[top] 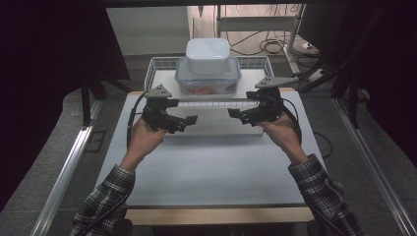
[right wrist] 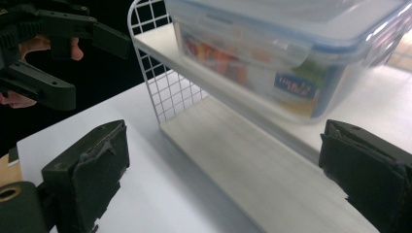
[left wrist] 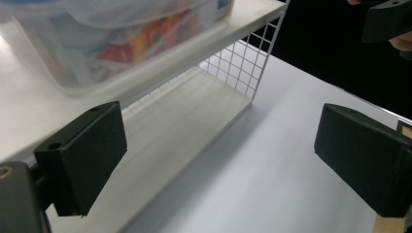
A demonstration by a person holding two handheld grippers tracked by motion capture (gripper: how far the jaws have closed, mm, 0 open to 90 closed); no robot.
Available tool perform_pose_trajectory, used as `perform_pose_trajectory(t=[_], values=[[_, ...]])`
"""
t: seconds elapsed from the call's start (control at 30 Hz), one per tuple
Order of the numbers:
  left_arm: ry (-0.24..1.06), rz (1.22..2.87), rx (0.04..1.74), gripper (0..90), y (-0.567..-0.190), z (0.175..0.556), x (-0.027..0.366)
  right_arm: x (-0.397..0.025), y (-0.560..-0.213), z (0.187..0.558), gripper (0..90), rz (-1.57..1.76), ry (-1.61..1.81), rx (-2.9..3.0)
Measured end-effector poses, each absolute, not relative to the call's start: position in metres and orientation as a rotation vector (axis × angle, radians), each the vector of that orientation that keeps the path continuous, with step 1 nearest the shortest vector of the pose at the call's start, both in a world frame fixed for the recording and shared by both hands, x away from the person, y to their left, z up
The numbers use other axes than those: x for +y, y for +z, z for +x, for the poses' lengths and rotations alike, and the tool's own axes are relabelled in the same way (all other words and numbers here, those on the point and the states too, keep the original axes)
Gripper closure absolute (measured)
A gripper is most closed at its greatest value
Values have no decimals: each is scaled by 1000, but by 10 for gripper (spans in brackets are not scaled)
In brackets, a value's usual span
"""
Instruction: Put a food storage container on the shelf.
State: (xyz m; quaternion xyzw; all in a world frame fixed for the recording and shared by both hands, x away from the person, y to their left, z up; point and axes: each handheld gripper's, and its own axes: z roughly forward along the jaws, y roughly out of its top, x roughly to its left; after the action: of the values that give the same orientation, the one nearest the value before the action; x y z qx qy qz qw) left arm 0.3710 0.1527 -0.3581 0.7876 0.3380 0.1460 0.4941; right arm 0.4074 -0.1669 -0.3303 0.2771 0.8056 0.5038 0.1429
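**Holding Both Grippers Ready at the Shelf Rack**

Facing the far edge of the table [top: 206,167], we hold the left gripper [top: 189,121] and the right gripper [top: 235,114] level with each other, tips turned inward, just in front of the white wire shelf rack [top: 162,66]. Both sets of jaws are spread wide with nothing between them, so we judge that we are lining up to approach from both sides at once.

On the rack's upper shelf sits the clear container [top: 208,81] with a blue-edged clip lid; through its wall we see colourful packets, orange and red, though what they are we cannot tell. A white lidded box [top: 207,55] is stacked on top of it, its contents hidden.

The lower shelf [right wrist: 262,165] below is bare, which probably leaves room for a container to be set there. The stack stands centred, near the rack's front edge, within reach of either gripper.
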Motion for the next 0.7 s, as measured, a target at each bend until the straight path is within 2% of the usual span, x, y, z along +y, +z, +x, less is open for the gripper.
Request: perform_pose_trajectory(t=[0.7], values=[[403,1983,745,34,-405,341,136,-163,-376,388,29,779,1429,2370]])
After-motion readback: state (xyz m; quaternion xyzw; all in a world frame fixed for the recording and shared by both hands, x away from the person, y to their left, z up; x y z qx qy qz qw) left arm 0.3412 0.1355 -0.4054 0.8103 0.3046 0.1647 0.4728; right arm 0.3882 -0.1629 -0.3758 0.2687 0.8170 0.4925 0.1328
